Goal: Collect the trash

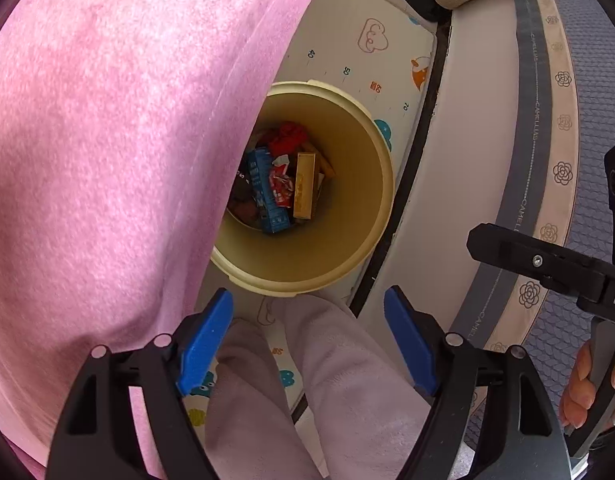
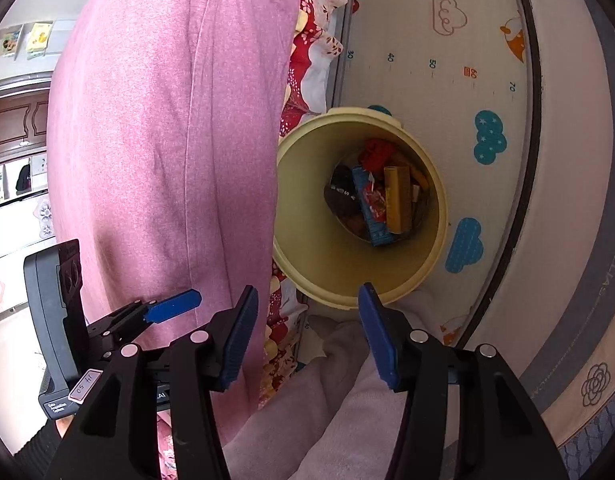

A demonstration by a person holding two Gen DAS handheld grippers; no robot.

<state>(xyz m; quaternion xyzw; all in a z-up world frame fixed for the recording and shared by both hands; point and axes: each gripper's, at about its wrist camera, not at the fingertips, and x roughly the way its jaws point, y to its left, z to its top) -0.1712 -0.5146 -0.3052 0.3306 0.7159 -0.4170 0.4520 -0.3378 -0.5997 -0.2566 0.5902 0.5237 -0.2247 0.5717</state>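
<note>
A cream round trash bin [image 1: 347, 248] stands on the floor mat below both grippers; it also shows in the right wrist view [image 2: 327, 256]. Inside lie wrappers and boxes: a blue box [image 1: 269, 196], a yellow box [image 1: 304, 191], red crumpled wrappers [image 1: 287, 138]. The right wrist view shows the same blue box [image 2: 371, 208] and yellow box [image 2: 399, 198]. My left gripper [image 1: 309, 340] is open and empty above the bin's near rim. My right gripper [image 2: 307, 336] is open and empty, also above the near rim. The left gripper's blue finger [image 2: 173, 306] shows at the right view's left.
The person's pink top [image 1: 107, 160] fills the left of both views, pale pink trouser legs [image 1: 307, 392] below. A cartoon play mat [image 2: 447, 60] lies under the bin. A bed with grey-and-cream edging [image 1: 527, 160] runs along the right. Red floral fabric [image 2: 307, 40] lies behind.
</note>
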